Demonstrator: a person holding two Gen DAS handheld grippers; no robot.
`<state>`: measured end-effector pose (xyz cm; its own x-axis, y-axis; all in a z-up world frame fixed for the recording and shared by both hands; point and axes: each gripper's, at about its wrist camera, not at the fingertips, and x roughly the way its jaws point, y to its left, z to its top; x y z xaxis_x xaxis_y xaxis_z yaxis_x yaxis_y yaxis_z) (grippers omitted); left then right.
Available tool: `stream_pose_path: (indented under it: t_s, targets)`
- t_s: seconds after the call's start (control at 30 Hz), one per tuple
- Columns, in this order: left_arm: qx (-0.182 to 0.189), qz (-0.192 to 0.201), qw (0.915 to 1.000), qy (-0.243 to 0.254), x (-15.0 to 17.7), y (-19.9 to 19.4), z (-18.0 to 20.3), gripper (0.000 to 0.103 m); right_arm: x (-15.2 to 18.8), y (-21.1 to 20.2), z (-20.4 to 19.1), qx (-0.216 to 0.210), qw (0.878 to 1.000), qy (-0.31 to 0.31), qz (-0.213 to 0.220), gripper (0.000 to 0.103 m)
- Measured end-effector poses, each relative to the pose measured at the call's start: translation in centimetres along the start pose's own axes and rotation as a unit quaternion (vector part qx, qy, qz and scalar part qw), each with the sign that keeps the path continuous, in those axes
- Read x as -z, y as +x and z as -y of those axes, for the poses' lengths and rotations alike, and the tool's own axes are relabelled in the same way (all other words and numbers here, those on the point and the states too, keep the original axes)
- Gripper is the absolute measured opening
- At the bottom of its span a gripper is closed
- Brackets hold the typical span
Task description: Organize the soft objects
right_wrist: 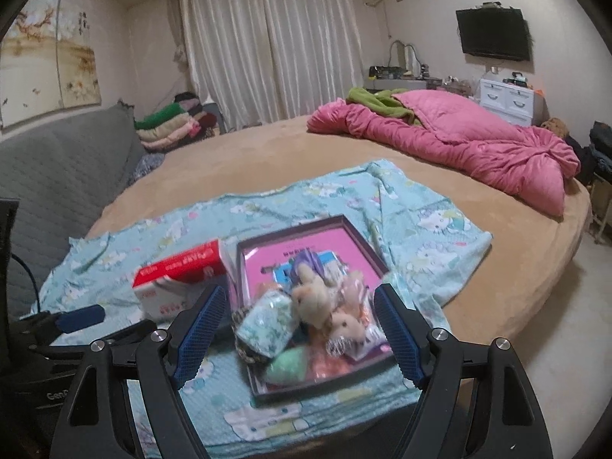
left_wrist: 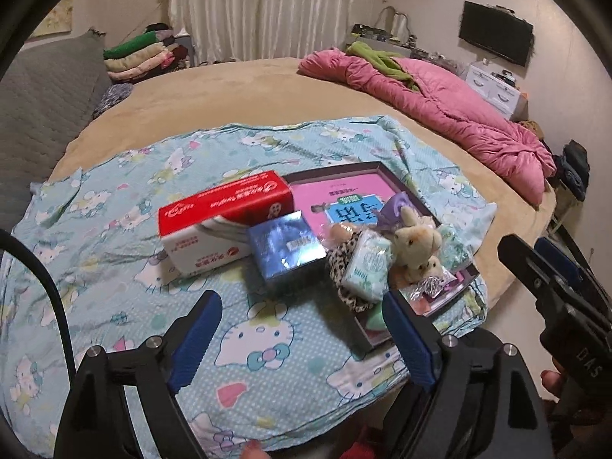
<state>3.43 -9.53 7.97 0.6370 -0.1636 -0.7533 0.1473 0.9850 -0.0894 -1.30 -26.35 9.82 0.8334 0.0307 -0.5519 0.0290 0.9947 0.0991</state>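
A dark-rimmed tray (left_wrist: 382,170) lies on the cartoon-cat sheet (left_wrist: 114,237), a pink book inside it. Piled at its near end are a beige plush toy (left_wrist: 415,241), a green-white tissue pack (left_wrist: 367,267), a leopard-print cloth (left_wrist: 340,264) and a purple item (left_wrist: 397,206). A red-and-white tissue box (left_wrist: 222,222) and a shiny blue box (left_wrist: 287,248) sit left of the tray. My left gripper (left_wrist: 302,298) hangs open just short of the blue box, empty. My right gripper (right_wrist: 300,294) is open above the near end of the tray (right_wrist: 367,244), around the plush toy (right_wrist: 313,298) without touching it.
The sheet covers the near part of a round beige bed (left_wrist: 229,91). A pink duvet (left_wrist: 440,107) lies at the far right and a grey padded headboard (left_wrist: 42,91) stands at the left. Folded clothes (left_wrist: 141,57) are stacked behind. My right gripper's fingers (left_wrist: 535,267) show at the right.
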Motion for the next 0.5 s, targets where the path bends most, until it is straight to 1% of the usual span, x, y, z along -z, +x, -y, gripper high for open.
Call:
stream_pose_path:
  t_s: [0.13,0.3,0.5]
  targets:
    - [-0.006,-0.003,0.9998,-0.02,1.3,0.0,-0.4,0.086,1.5,0.1,0.4,0.011,1.0,0.001,-0.011,0.081]
    - [-0.003,-0.036,0.9987,-0.036,2.9,1.5,-0.5,0.086,2.8,0.4,0.6,0.009,1.0,0.001,-0.019,0.081]
    - [-0.017,-0.057,0.998,-0.02,4.4,3.1,0.4,0.086,3.5,1.3,0.9,0.013,0.999,0.007,-0.031,0.081]
